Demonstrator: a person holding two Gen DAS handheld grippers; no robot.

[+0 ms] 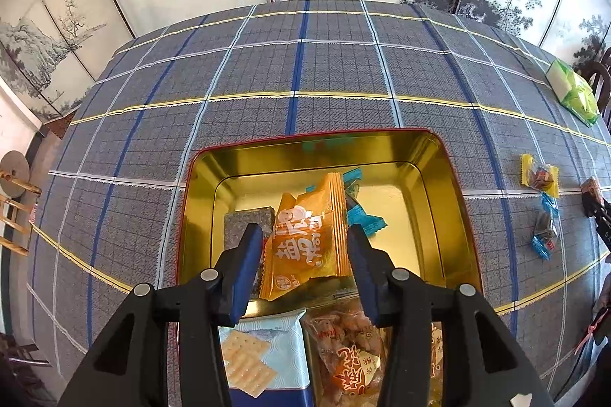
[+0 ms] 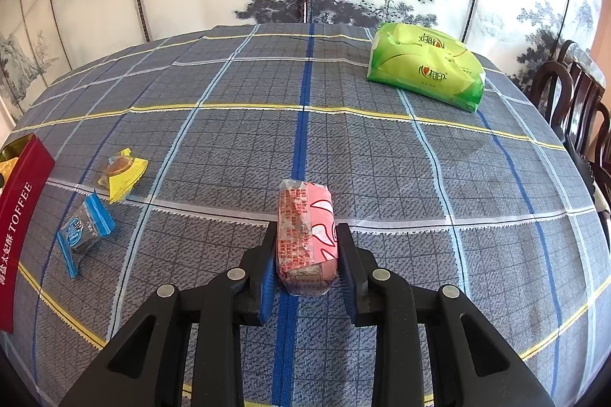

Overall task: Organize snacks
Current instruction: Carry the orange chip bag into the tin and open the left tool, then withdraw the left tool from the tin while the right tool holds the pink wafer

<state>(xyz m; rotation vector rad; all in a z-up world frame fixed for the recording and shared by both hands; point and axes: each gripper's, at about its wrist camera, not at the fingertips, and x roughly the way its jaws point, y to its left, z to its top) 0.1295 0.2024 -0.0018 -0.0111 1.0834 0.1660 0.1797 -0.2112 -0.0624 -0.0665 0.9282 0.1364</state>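
The left gripper (image 1: 305, 242) hangs over the gold-lined tin (image 1: 431, 154), its jaws parted with the orange snack packet (image 1: 309, 239) lying between them; neither blue pad appears to press on it, so the packet reads as let go and resting on the tin floor. Beside it sit a grey wrapped block (image 1: 248, 218) and a blue-wrapped candy (image 1: 362, 216); nearer the camera lie a cracker pack (image 1: 263, 357) and a clear bag of fried snacks (image 1: 343, 361). To finish this release well, the gripper would best lift straight away with the jaws kept wide — a sideways pull could catch the wrapper's crimped edge and drag it back out.

The right gripper (image 2: 305, 254) is clenched on the pink snack bar (image 2: 305, 235), the pads squeezing its long sides, low over the checked desk (image 2: 420, 177). Its step, judging by the task, is to carry the bar leftward to the red tin wall (image 2: 19, 216) and lower it into free space — gently, since the soft wrapper may slip. A yellow sweet (image 2: 122, 172) and a blue sweet (image 2: 82, 229) wait between bar and tin; the green tissue pack (image 2: 424, 70) lies well apart.
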